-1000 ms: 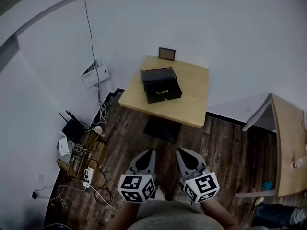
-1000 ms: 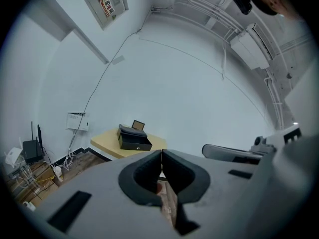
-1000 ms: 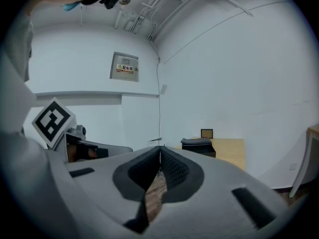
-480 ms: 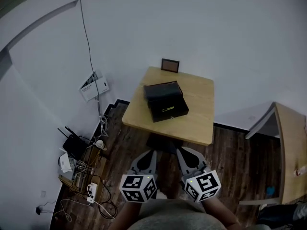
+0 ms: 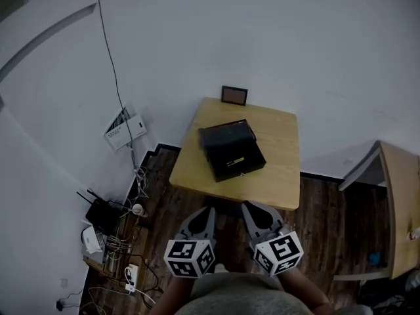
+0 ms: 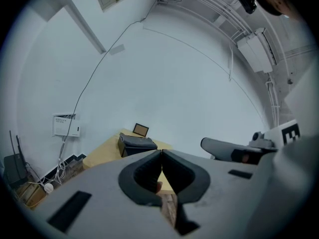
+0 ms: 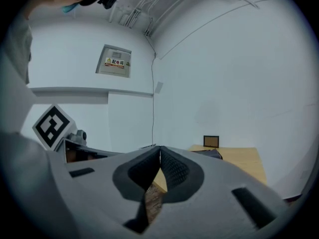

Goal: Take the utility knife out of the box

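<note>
A black box (image 5: pixel 233 151) stands with its lid up on a small wooden table (image 5: pixel 279 156) against the white wall. A yellowish thing (image 5: pixel 235 161), likely the utility knife, lies in its open tray. Both grippers hover over the wooden floor, short of the table's near edge. My left gripper (image 5: pixel 209 210) has its jaws together with nothing between them, and so does my right gripper (image 5: pixel 247 207). In the left gripper view the box (image 6: pixel 135 144) lies ahead beyond the closed tips (image 6: pixel 161 152). In the right gripper view the box (image 7: pixel 209 154) sits past the tips (image 7: pixel 160 147).
A small framed picture (image 5: pixel 234 95) leans on the wall at the table's back. A router, power strip and cables (image 5: pixel 105 218) clutter the floor at the left. A white wall box (image 5: pixel 123 128) hangs above them. A second table (image 5: pixel 400 209) stands at the right.
The table and box have come nearer to the grippers in the head view as the person moved toward them. Both grippers stayed shut.
</note>
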Action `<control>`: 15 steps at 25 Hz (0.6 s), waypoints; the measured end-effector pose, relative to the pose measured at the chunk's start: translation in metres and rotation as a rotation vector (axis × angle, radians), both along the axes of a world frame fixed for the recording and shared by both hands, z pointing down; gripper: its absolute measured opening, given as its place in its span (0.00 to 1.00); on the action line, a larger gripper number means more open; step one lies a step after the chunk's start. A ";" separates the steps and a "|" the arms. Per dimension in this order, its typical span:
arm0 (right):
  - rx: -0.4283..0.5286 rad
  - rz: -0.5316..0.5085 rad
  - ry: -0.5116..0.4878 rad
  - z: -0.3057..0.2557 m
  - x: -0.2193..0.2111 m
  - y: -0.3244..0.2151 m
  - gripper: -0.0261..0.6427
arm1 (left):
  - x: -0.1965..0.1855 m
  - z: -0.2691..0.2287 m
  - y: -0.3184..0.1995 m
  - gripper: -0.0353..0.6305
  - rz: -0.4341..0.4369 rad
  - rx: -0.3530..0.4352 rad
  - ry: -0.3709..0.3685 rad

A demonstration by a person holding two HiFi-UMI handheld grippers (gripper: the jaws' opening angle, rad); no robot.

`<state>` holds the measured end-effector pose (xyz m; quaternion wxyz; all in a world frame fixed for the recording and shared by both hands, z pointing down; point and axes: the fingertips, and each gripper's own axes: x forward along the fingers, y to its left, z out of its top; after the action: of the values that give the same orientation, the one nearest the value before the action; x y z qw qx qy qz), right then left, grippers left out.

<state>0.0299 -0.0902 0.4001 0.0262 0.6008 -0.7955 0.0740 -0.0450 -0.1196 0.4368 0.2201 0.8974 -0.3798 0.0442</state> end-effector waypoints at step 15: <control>-0.021 0.027 0.080 -0.002 0.032 -0.035 0.04 | -0.001 0.019 -0.041 0.06 -0.003 -0.068 -0.003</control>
<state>0.0623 -0.1255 0.3977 0.0634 0.6138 -0.7847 0.0585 -0.0462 -0.1604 0.4559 0.2499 0.8889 -0.3796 0.0580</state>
